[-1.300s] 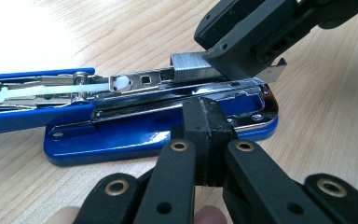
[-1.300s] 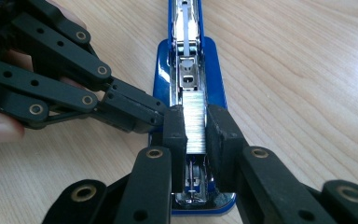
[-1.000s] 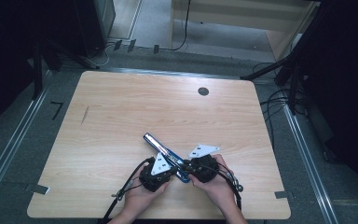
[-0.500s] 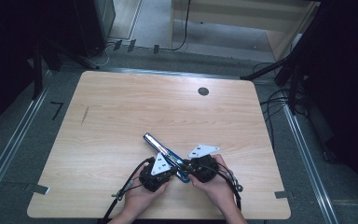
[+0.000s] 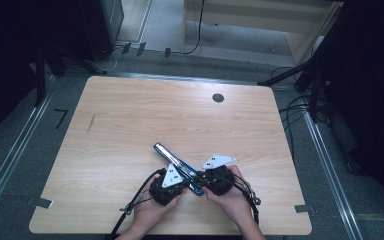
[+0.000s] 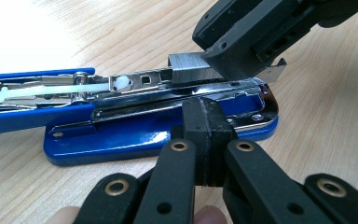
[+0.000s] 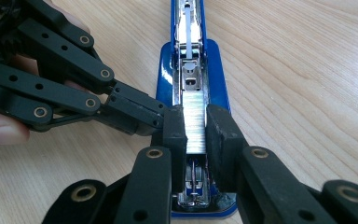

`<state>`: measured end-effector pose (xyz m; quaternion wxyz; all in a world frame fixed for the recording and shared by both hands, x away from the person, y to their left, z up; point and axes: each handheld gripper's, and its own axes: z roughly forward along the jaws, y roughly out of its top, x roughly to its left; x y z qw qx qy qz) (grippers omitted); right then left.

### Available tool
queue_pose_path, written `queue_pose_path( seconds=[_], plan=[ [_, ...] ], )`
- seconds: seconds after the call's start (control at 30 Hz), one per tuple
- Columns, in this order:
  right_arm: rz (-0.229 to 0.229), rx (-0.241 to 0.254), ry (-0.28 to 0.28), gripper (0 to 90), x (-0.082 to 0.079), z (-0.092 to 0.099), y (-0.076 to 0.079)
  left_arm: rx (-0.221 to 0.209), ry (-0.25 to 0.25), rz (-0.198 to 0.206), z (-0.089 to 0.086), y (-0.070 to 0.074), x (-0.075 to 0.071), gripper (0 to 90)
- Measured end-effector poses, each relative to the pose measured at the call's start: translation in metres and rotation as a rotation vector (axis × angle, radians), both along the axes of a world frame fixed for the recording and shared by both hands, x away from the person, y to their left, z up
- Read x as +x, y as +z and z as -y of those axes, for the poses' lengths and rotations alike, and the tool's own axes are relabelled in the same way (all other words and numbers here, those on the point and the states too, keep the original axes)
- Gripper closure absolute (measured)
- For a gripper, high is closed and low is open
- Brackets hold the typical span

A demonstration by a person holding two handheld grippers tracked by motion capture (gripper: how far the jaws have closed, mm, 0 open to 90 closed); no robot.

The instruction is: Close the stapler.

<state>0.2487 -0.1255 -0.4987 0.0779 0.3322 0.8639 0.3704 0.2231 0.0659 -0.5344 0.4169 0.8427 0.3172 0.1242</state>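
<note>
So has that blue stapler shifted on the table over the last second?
No. The blue stapler keeps the same position relative to the round dark hole in the table's far side.

Blue stapler (image 5: 177,165) open flat w/ staple strip (image 7: 195,122) in tray.

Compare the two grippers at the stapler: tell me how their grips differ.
The right gripper has its fingers closed on the staple strip over the stapler's open channel; the left gripper has its fingers shut together against the stapler's blue base, with nothing seen between them. In the high view, the left one comes in from the stapler's left side, the right one from its right. Both are black, hand-held, and meet at the stapler's near end.
</note>
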Motion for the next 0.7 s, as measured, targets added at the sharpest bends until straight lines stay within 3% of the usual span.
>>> queue_pose_path(
  seconds=[0.7],
  plan=[
    [-0.005, 0.002, 0.010, 79.8, -0.0006, -0.0012, -0.0001, 0.001, 0.000, 0.001, -0.0001, 0.0000, 0.0001, 90.0]
  ],
)
